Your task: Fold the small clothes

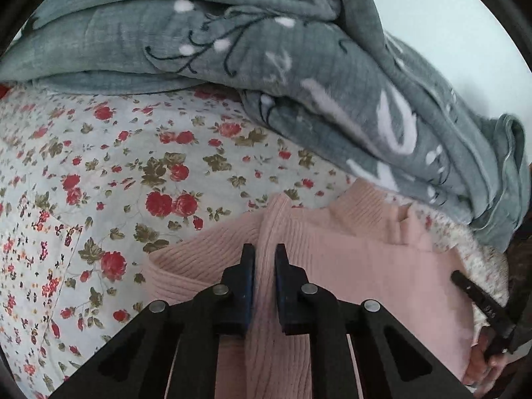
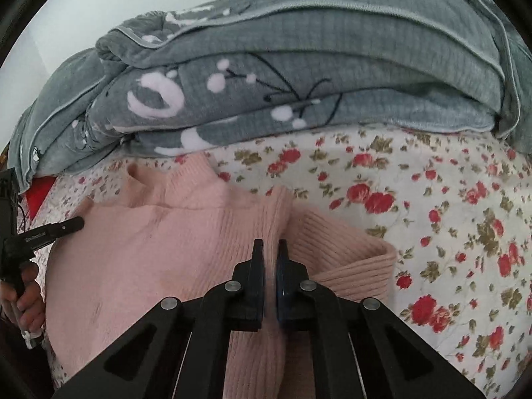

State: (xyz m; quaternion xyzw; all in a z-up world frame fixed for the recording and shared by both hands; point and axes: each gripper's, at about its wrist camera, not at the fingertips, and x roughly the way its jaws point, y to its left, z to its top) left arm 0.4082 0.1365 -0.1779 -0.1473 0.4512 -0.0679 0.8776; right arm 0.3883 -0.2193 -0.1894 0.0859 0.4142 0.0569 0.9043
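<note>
On the left, the left gripper (image 1: pixel 265 259) is pinching a raised ridge of the pink sweater (image 1: pixel 365 252), its two fingers nearly together with the knit bunched up between them. The fabric there looks like a sleeve or a side edge being lifted over the body, though which one I cannot tell. Moving across, the sweater is lying on the floral sheet (image 1: pixel 99 166), collar end pointing toward the grey blanket (image 1: pixel 232 50) that is piled at the far side of the bed. Its body is lying mostly flat in the middle.

On the right, the right gripper (image 2: pixel 270 256) is doing much the same: its fingers are pressed close on another ridge of the pink sweater (image 2: pixel 149 242), with a ribbed piece, probably a sleeve with its cuff, lying outward on the floral sheet (image 2: pixel 449 216) beside it. The grey blanket (image 2: pixel 332 66) is sitting just beyond the collar.

By my reckoning the folding is only beginning. Both sides are being gripped, no finished fold is showing, and the sleeves and the body's halving remain to be done.
</note>
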